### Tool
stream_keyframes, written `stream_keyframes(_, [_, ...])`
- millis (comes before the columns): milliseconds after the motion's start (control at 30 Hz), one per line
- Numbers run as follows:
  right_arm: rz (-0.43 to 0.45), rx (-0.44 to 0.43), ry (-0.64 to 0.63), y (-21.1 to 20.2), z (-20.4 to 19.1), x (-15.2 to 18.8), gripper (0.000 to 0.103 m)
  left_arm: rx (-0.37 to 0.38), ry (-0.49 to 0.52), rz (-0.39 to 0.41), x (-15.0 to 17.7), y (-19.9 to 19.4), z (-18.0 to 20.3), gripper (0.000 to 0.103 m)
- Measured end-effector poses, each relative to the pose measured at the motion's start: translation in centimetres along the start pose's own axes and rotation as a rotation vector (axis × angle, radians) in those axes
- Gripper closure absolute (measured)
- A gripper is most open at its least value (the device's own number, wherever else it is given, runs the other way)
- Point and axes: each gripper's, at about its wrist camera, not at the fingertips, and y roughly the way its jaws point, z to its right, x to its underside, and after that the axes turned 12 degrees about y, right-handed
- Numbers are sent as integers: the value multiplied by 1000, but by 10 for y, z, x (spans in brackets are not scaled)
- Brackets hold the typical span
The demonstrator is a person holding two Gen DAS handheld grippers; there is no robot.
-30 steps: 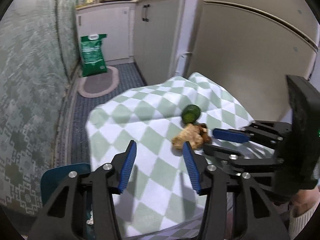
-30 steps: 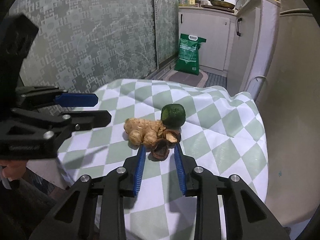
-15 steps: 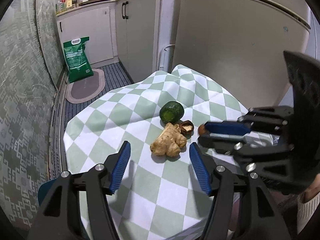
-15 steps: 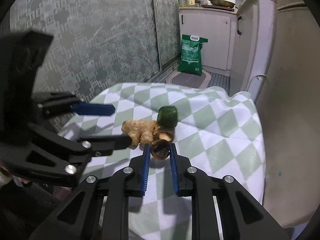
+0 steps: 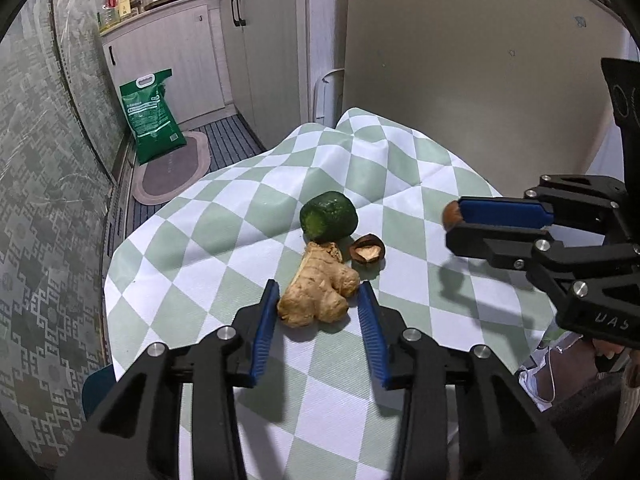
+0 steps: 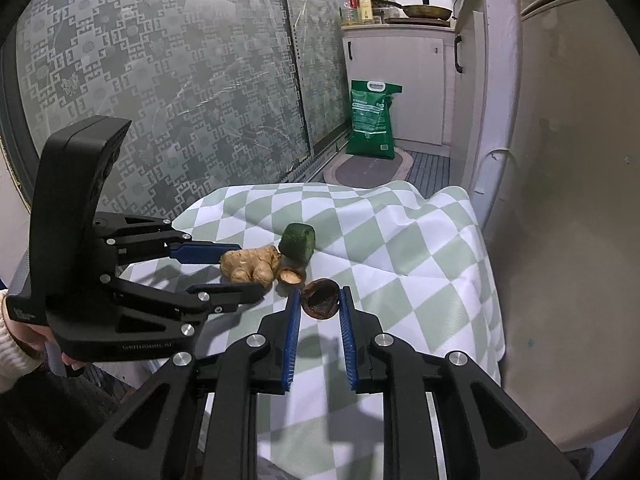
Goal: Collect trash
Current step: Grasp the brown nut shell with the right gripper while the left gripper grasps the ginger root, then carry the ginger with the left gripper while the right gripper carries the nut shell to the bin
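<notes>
Both tools were built alike: the left gripper (image 5: 318,300) and the right gripper (image 6: 319,308) had matte black plastic frames of angular linkage arms with triangular cut-outs, pinned by round silver screws. Each finger carried a long blue pad with fine ribbing on its inner face. Behind the left tongs rose a tall black slab-like housing, and faint pale lettering ran along the base of each frame. At the rear of the left tool, a hand (image 6: 28,336) gripped the handle, wearing a cream ribbed knit cuff.

Checked cloth (image 5: 224,248) — ginger (image 5: 320,292), green peel (image 5: 329,216), shell (image 5: 367,251)
</notes>
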Motion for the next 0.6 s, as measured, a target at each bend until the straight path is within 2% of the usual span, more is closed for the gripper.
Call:
stream_keyframes(100, [2,0,-1,-4,1,2,84,2,-17,-1,1,-4,0,67])
stream_keyframes(233, [4,3,-16,-8,-4,3,84,12,-76,34,4,-23,-2,67])
stream_keyframes(333, [5,-1,-32,-10,-13,3,84,-7,-77,40,7,-35,1,67])
stream_keyframes(600, [-3,9,-49,-16,-27,9,84,-22,-192,61,41,-49,-10,67])
